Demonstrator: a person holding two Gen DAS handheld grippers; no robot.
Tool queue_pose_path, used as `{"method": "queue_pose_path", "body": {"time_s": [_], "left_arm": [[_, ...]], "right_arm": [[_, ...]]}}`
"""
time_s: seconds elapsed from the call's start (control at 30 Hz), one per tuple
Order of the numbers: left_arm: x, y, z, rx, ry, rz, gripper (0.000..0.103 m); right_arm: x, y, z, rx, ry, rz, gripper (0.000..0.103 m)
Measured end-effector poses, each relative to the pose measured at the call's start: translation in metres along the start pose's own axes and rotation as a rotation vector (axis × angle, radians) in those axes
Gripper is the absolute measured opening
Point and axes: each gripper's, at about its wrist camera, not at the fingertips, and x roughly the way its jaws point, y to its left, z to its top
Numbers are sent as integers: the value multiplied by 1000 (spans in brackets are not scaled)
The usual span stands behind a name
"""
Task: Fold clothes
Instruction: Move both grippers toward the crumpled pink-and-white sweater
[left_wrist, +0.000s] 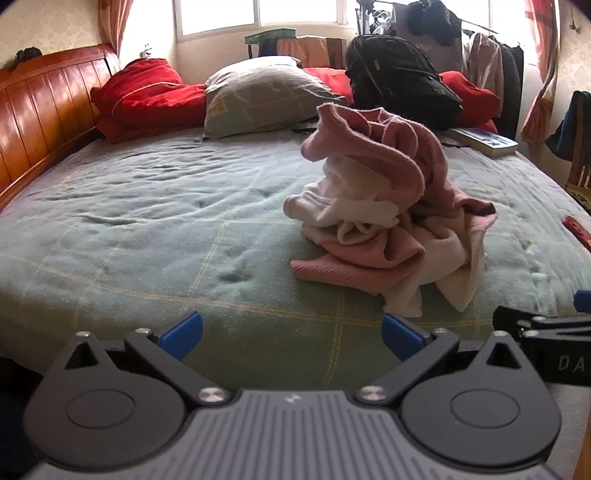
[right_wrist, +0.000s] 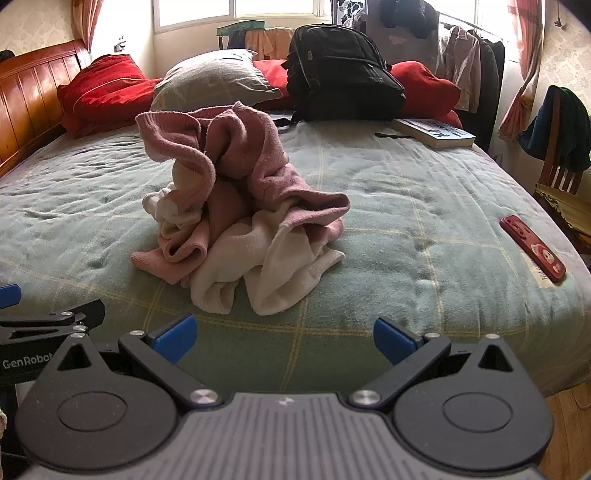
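A crumpled pink and white garment (left_wrist: 388, 206) (right_wrist: 236, 214) lies heaped on the green checked bed cover (left_wrist: 147, 229) (right_wrist: 424, 206), its pink part standing up in a peak. My left gripper (left_wrist: 291, 338) hovers over the bed's near edge, short of the heap and to its left, jaws wide open with nothing between the blue pads (left_wrist: 184, 332). My right gripper (right_wrist: 284, 338) is also wide open and empty, just in front of the heap. Each gripper shows at the edge of the other's view: the right one (left_wrist: 546, 332), the left one (right_wrist: 44, 321).
At the far end lie a grey pillow (left_wrist: 258, 96), red bedding (left_wrist: 147, 96) and a black backpack (right_wrist: 340, 74). A book (right_wrist: 432, 133) and a red phone (right_wrist: 532, 247) rest on the bed's right side. A wooden headboard (left_wrist: 40, 110) runs along the left; a chair (right_wrist: 557, 173) stands right.
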Motion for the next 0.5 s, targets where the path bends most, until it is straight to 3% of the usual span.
{"method": "queue_pose_path", "body": {"time_s": [0.5], "left_arm": [[1,0,0,-2,9,-19,102]], "right_arm": [[-1,-2,1,3,-6,2,103]]}}
